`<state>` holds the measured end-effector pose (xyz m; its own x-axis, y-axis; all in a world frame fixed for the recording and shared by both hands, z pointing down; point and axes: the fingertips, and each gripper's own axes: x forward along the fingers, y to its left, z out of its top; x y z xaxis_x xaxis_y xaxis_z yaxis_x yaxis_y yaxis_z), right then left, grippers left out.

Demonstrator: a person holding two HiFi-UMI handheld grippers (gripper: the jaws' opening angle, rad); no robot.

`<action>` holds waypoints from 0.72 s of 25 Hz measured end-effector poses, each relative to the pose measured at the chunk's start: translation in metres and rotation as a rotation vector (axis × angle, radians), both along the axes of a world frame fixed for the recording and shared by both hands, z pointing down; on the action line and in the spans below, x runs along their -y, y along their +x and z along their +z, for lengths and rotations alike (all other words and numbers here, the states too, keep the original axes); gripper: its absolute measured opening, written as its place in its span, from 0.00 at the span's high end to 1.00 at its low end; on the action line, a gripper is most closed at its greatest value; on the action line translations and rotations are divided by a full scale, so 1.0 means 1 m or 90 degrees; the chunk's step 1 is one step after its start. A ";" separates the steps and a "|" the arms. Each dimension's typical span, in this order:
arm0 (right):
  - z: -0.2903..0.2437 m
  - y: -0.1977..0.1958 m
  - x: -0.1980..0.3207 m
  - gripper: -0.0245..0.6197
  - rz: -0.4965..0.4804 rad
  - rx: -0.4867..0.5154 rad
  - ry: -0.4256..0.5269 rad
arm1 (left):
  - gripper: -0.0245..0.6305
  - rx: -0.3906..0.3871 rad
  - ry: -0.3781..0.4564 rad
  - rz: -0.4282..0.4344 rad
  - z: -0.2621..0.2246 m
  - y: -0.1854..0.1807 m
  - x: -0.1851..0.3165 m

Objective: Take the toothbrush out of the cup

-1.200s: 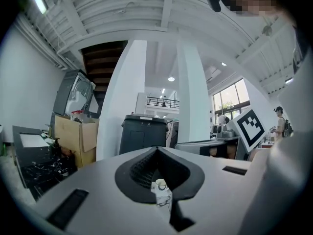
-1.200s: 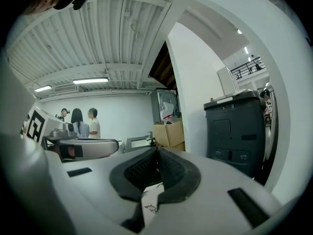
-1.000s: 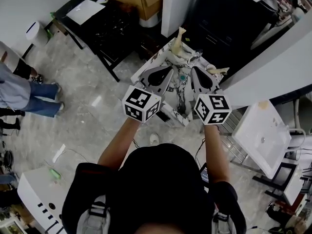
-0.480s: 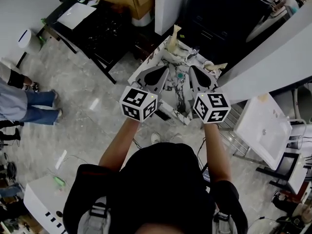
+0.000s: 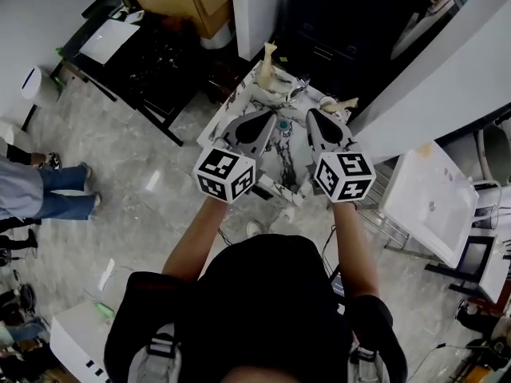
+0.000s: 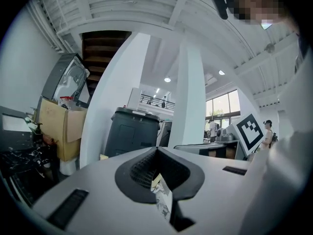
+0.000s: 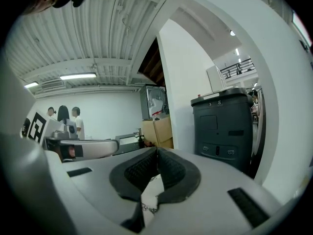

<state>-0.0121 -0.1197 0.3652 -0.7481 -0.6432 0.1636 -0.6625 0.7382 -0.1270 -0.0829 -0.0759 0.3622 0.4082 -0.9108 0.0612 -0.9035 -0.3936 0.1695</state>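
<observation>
On marbled bench [image 5: 289,159]: teal cup [image 5: 281,124], perhaps, contents unclear; over bench, left gripper [image 5: 272,118] and right gripper [image 5: 310,113], both closed, empty.

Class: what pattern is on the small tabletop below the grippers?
The tabletop is white marble with dark veins; best in head view.

Small teal cup [image 5: 281,124], seen from above, on the white marbled table [image 5: 286,156].

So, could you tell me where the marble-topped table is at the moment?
Head view, upper centre: the marble-topped table sits below the left claw and right claw, with the black desk on its left.
</observation>
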 end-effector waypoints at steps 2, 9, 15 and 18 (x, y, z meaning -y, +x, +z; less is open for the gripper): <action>0.002 0.005 0.005 0.91 0.002 0.001 -0.003 | 0.94 -0.006 0.004 0.001 -0.001 0.005 0.007; 0.014 0.035 0.038 0.91 0.023 0.009 -0.029 | 0.94 -0.006 -0.005 0.012 0.005 0.031 0.041; 0.034 0.059 0.066 0.91 0.046 -0.009 -0.046 | 0.94 0.001 -0.027 0.028 0.021 0.054 0.070; 0.046 0.070 0.079 0.91 0.052 -0.015 -0.063 | 0.94 0.001 -0.042 0.034 0.032 0.063 0.082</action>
